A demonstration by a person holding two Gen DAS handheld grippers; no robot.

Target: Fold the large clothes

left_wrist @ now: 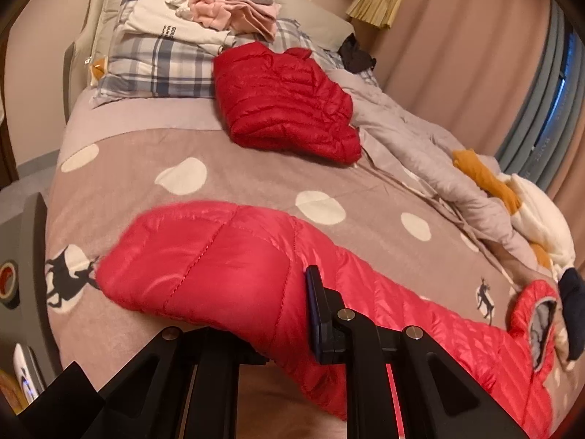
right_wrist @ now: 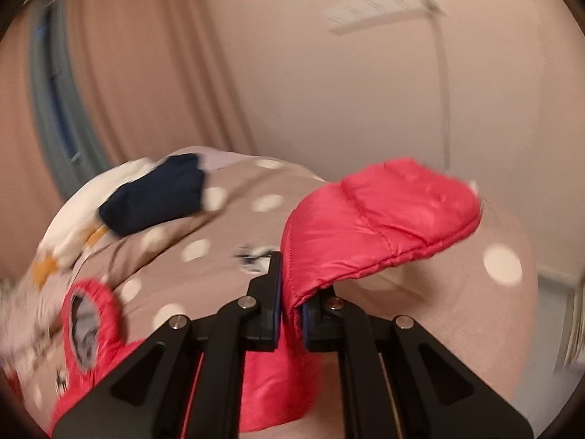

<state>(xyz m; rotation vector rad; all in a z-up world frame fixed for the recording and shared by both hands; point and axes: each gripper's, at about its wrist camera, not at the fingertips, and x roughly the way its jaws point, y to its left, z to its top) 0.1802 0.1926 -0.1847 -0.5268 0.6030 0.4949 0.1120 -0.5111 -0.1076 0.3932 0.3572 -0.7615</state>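
Observation:
A bright red puffer jacket [left_wrist: 204, 256] lies stretched across the near edge of the bed. My left gripper [left_wrist: 278, 329] is shut on its fabric; the jacket drapes over the left finger and hides it, the right finger [left_wrist: 318, 314] shows. A sleeve cuff [left_wrist: 537, 318] lies to the right. In the right wrist view my right gripper [right_wrist: 290, 311] is shut on the jacket's hem, and a quilted flap [right_wrist: 384, 216] stands up beyond the fingers. The cuff [right_wrist: 87, 314] also shows at lower left there.
A folded dark red puffer jacket [left_wrist: 289, 106] lies mid-bed. Piled clothes [left_wrist: 219, 7] sit on plaid pillows [left_wrist: 161, 69]. A grey crumpled quilt [left_wrist: 413, 135], an orange-and-white item [left_wrist: 512, 190] and a navy garment [right_wrist: 157, 194] lie along the right side. Curtains [left_wrist: 457, 36] hang beyond.

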